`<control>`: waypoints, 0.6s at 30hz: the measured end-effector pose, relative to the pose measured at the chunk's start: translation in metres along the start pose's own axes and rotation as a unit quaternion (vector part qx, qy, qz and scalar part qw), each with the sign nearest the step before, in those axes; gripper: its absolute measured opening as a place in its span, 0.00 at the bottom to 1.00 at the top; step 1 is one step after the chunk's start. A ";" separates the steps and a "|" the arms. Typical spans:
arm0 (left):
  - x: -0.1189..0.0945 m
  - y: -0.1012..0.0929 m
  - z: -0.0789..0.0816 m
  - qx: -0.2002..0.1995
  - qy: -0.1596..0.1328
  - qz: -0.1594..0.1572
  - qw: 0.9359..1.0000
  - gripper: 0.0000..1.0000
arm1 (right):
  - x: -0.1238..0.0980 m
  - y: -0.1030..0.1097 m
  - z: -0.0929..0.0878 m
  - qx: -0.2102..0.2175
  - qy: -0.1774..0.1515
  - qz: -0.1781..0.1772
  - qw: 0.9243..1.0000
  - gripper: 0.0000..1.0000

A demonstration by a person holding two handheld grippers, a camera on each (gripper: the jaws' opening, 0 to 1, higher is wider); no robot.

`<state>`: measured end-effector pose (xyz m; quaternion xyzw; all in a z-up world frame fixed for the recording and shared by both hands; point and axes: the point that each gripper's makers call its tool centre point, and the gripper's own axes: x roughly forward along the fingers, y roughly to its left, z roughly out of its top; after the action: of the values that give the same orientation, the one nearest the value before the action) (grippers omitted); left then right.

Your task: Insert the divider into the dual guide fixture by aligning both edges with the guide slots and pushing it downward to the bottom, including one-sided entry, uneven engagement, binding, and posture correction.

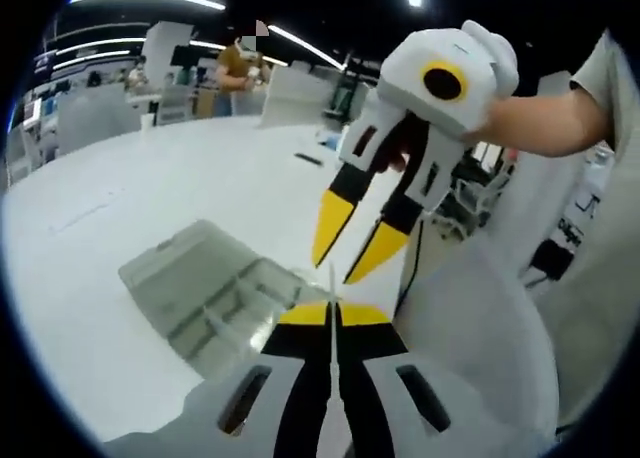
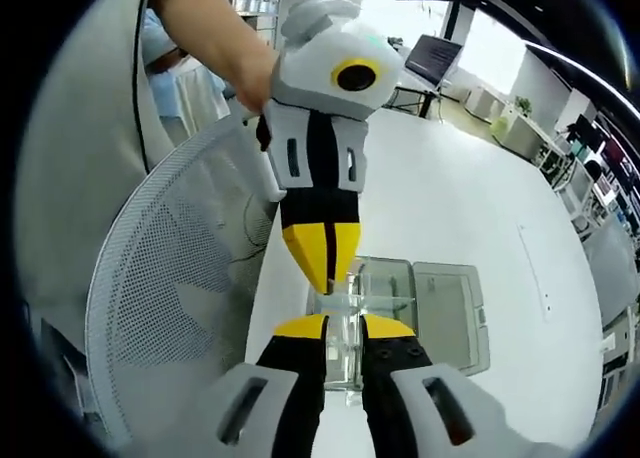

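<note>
The clear plastic guide fixture (image 1: 210, 290) lies on the white table (image 1: 150, 188), lower left in the left gripper view. My left gripper (image 1: 335, 315) is shut on the thin clear divider (image 1: 333, 283), which I see edge-on, rising between its yellow tips. My right gripper (image 1: 345, 256) comes in from the upper right, open, its tips just above the divider's top edge. In the right gripper view my own jaws (image 2: 345, 328) stand apart around the divider (image 2: 346, 300), with the left gripper (image 2: 326, 263) shut on it from above and the fixture (image 2: 435, 313) behind.
A white mesh chair back (image 2: 170, 298) fills the left of the right gripper view, close to both grippers. A small dark object (image 1: 308, 159) lies farther out on the table. A person (image 1: 238, 66) stands among desks at the far side.
</note>
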<state>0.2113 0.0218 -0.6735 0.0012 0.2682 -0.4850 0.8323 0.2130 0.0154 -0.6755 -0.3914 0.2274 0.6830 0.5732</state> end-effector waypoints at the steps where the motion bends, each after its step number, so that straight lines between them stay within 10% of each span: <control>1: -0.001 -0.001 0.000 0.006 -0.001 -0.002 1.000 0.00 | 0.001 0.001 0.000 0.000 0.002 0.005 1.000 0.07; 18: -0.001 -0.006 0.002 0.066 -0.005 -0.007 0.998 0.00 | 0.006 0.009 -0.001 -0.002 0.009 0.045 0.999 0.01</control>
<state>0.2069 0.0189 -0.6698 0.0519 0.2316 -0.5077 0.8282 0.2040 0.0162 -0.6824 -0.3879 0.2487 0.7052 0.5388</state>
